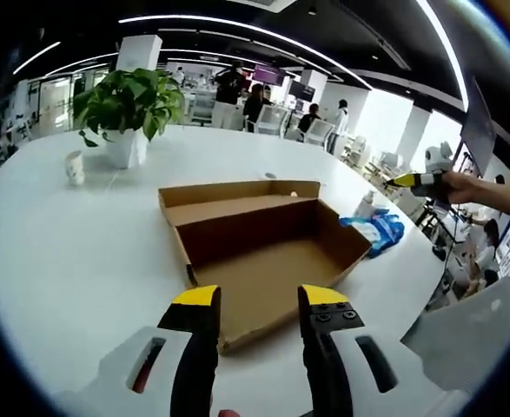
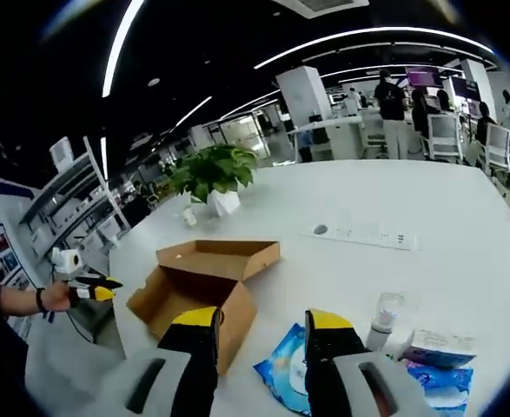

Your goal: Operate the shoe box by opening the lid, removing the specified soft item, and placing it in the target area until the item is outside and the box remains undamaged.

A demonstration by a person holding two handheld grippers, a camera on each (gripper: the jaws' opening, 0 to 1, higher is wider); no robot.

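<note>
Item: shoe box (image 1: 268, 261), brown cardboard, on the white surface (image 1: 72, 261). Lid (image 1: 237, 195) already swung back and lying flat beyond the tray; interior bare as far as I see. Long axis, in the left gripper view, runs from the corner near me toward the far right; open mouth faces up. Item: soft blue packet (image 2: 291, 365), outside the box, on the surface just beside its wall, under my right fingers (image 2: 263, 323). Judgement: opening and removal look done; whether the packet lies in the target area I cannot tell. My left fingers (image 1: 259, 300), released and empty, hover over the box's near edge. Right fingers likewise parted, grasping nothing. Also present: potted plant (image 1: 126, 109), spray bottle (image 2: 381, 320), power strip (image 2: 363, 235).
</note>
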